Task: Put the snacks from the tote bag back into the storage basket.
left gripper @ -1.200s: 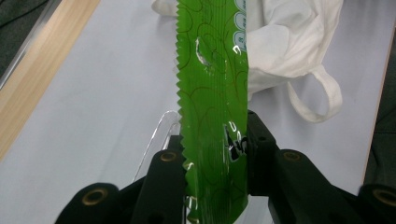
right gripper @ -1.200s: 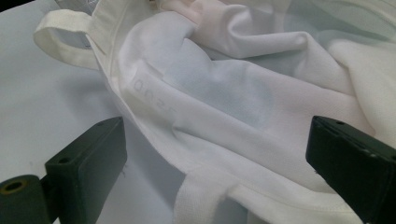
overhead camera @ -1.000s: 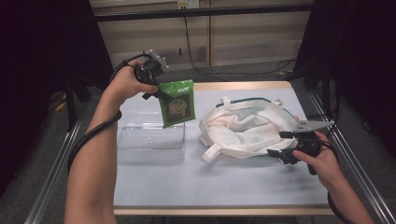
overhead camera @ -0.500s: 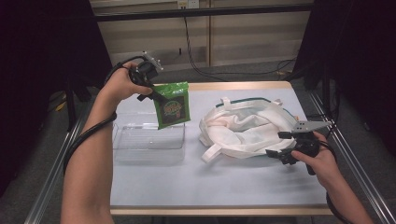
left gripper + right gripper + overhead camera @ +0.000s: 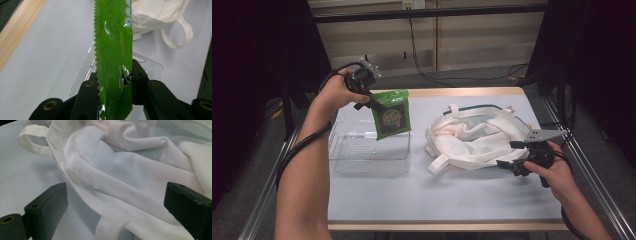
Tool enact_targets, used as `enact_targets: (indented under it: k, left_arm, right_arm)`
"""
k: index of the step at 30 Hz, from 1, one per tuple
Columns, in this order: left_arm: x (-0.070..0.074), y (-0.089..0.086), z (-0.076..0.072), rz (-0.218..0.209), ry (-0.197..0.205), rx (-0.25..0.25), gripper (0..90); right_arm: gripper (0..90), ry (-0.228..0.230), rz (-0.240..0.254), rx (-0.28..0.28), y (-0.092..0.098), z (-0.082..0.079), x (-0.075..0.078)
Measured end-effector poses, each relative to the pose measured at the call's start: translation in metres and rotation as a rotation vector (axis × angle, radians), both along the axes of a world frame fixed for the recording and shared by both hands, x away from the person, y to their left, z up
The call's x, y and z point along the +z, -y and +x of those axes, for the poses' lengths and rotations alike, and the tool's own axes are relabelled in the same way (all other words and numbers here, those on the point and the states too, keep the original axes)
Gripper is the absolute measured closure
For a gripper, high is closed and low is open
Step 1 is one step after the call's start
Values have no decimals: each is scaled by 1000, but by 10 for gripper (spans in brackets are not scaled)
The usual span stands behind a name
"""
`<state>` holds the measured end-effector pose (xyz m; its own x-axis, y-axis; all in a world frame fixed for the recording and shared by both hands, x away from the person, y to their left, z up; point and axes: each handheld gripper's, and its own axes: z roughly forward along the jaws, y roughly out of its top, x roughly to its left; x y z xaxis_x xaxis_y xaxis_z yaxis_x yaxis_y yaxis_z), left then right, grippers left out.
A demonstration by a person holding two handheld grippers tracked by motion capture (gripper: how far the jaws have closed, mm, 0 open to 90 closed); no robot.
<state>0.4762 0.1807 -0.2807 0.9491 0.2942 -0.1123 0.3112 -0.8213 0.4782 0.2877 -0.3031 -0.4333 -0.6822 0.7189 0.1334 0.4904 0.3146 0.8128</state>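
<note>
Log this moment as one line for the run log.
left gripper: shut on green pouch, lifted over clear tray | right gripper: open at white bag | table

**Green pouch, white bag, pale blue table**

The snack pouch (image 5: 391, 119) is bright green with a darker printed panel on its front – seen edge-on from the left gripper view, faint dark swirls cover its glossy film. The cloth bag (image 5: 472, 137) is white, with a dark green trim along its far rim and a faint pinkish tint inside. The tray (image 5: 343, 150) is clear plastic. The table (image 5: 422, 195) is pale blue-grey – edged in light wood. Both grippers' jaws are black
</note>
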Motion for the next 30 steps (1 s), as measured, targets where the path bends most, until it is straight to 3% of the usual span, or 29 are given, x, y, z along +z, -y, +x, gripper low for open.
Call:
enact_targets:
  k: [30]
  left_arm:
    - [-11, -19, -1, 31, -6, 11, 735]
  right_arm:
    - [52, -5, -5, 3, -1, 0, -1]
